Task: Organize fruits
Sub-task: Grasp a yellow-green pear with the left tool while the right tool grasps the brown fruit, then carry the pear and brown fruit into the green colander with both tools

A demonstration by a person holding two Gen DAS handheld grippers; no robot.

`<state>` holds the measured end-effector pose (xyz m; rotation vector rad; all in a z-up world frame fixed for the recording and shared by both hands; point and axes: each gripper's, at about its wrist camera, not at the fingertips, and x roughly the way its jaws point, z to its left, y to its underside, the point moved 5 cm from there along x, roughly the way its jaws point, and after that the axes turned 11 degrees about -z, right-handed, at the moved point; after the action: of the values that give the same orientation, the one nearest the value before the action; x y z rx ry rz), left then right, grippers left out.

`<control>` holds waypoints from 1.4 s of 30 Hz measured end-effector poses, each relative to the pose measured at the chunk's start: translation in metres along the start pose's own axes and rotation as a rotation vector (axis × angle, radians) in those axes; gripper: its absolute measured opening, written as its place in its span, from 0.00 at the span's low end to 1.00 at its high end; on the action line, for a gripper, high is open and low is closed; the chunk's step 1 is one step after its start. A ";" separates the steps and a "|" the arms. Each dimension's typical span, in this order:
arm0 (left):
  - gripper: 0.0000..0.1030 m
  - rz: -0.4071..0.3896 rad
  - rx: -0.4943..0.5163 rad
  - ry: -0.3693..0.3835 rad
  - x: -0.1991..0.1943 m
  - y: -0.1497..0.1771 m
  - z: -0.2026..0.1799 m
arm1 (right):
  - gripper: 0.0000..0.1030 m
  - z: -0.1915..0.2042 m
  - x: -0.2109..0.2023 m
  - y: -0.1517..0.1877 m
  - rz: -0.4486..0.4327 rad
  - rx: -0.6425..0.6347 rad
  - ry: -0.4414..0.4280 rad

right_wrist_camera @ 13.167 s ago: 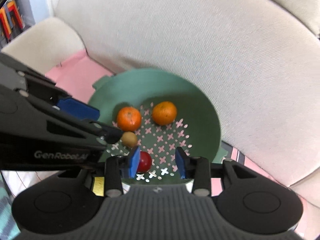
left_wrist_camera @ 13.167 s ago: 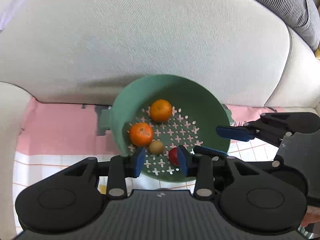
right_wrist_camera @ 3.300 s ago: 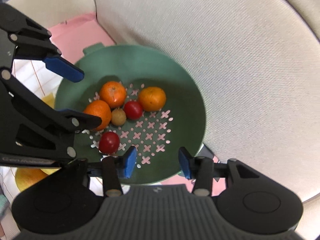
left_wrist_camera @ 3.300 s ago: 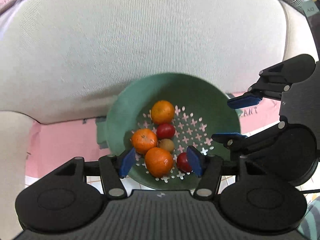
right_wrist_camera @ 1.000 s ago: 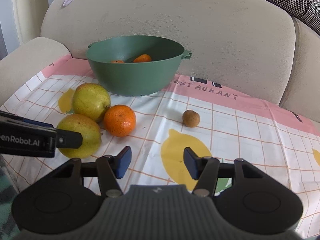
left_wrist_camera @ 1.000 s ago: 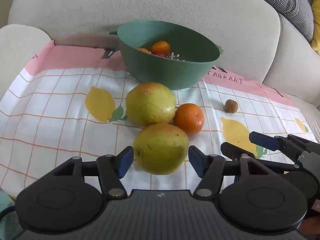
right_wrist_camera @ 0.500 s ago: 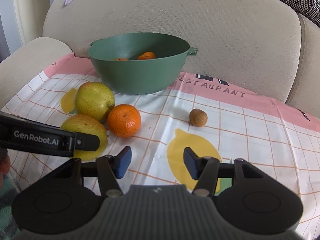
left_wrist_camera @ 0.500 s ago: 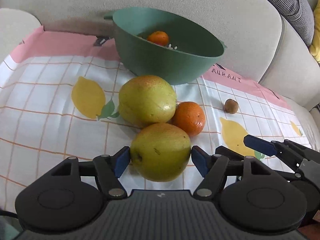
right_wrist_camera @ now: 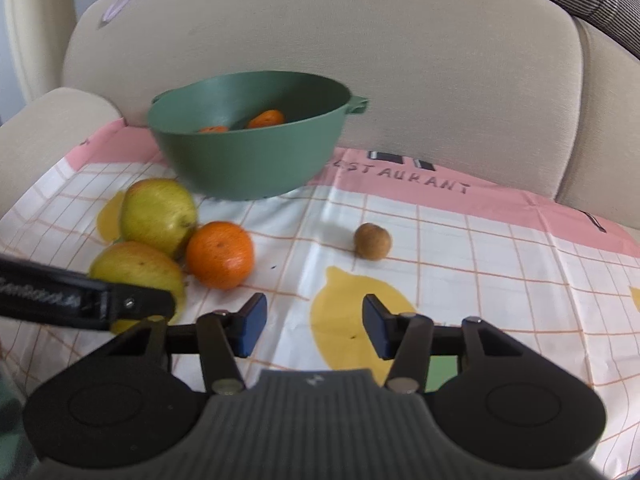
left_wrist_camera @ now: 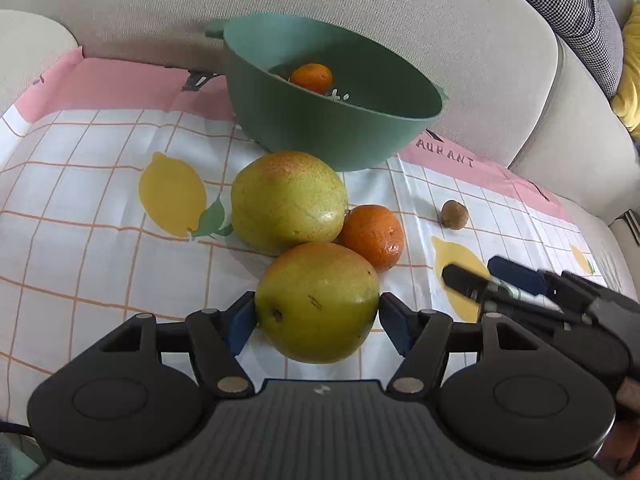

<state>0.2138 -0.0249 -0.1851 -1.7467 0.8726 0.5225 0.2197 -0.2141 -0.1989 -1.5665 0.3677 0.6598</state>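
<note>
Left tool [left_wrist_camera: 317, 316] around near pear [left_wrist_camera: 316, 302]

A beige sofa backrest [right_wrist_camera: 400, 60] fills the upper frame, its padded armrest [right_wrist_camera: 48, 128] at left. Across the seat lies a checked cloth [right_wrist_camera: 460, 264] printed with yellow lemons and a pink border lettered "RESTAURANT". A houndstooth cushion [left_wrist_camera: 576, 12] sits at upper right, a yellow one [left_wrist_camera: 630, 76] beside it.
</note>
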 end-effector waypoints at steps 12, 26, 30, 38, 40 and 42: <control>0.73 -0.007 0.023 -0.007 -0.004 0.000 -0.001 | 0.32 -0.015 0.036 -0.018 -0.070 -0.080 0.113; 0.73 0.004 0.025 -0.003 -0.001 -0.001 -0.002 | 0.23 -0.019 0.053 -0.013 -0.038 -0.065 0.094; 0.73 0.003 0.031 -0.007 -0.002 -0.001 -0.003 | 0.22 -0.016 0.046 -0.014 -0.053 -0.078 0.084; 0.73 -0.024 0.032 0.007 -0.014 -0.004 -0.006 | 0.22 -0.006 0.025 -0.019 -0.085 -0.118 0.064; 0.73 -0.031 0.031 0.014 -0.018 -0.006 -0.007 | 0.22 -0.003 0.019 -0.019 -0.095 -0.132 0.060; 0.73 -0.041 0.026 0.022 -0.023 -0.007 -0.008 | 0.22 0.000 0.012 -0.020 -0.105 -0.147 0.057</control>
<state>0.2044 -0.0242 -0.1619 -1.7457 0.8535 0.4636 0.2408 -0.2096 -0.1903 -1.7351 0.2819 0.5727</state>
